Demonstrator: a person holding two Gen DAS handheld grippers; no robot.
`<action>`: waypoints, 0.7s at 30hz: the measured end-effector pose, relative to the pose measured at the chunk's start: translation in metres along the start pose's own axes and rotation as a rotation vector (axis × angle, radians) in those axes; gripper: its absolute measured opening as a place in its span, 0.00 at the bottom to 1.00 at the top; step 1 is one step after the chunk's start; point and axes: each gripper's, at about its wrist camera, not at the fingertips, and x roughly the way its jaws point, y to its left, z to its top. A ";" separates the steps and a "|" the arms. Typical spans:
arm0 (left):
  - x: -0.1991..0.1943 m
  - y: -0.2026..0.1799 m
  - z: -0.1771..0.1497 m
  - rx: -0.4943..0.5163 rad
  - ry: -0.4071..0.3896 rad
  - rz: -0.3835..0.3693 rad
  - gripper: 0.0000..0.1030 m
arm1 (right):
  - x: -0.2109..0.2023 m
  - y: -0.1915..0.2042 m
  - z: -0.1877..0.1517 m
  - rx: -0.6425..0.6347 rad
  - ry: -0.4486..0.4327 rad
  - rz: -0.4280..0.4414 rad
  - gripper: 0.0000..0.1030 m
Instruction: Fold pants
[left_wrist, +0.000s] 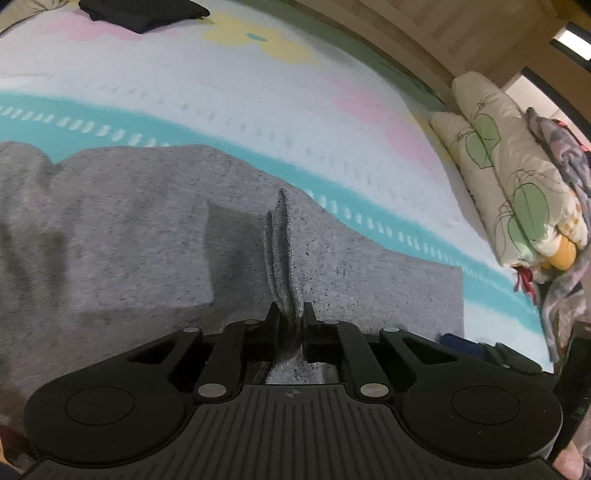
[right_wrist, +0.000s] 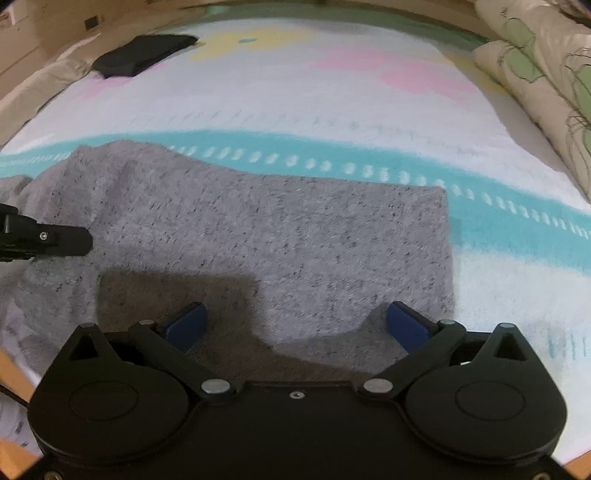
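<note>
Grey speckled pants (left_wrist: 129, 229) lie spread on a pastel blanket (left_wrist: 258, 99); they also show in the right wrist view (right_wrist: 277, 236). My left gripper (left_wrist: 290, 317) is shut on a pinched fold of the pants' edge, which stands up between its fingers. It also shows at the left edge of the right wrist view (right_wrist: 55, 240). My right gripper (right_wrist: 295, 325) is open, its blue pads (right_wrist: 406, 325) spread just above the near edge of the pants, holding nothing.
A folded black garment (right_wrist: 144, 55) lies at the far side of the blanket. Leaf-print pillows (left_wrist: 509, 177) and a patterned cloth (left_wrist: 565, 155) line the right side. A wooden bed frame (left_wrist: 406, 33) runs behind.
</note>
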 end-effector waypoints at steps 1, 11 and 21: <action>-0.001 0.006 -0.002 -0.004 0.008 0.005 0.09 | -0.002 0.004 0.000 -0.010 0.001 0.020 1.00; 0.011 0.009 0.000 0.052 0.031 0.034 0.11 | -0.005 0.038 -0.015 -0.130 -0.025 0.015 0.99; -0.003 0.029 -0.012 -0.004 0.116 -0.028 0.21 | -0.013 -0.008 0.010 0.072 -0.052 0.032 0.99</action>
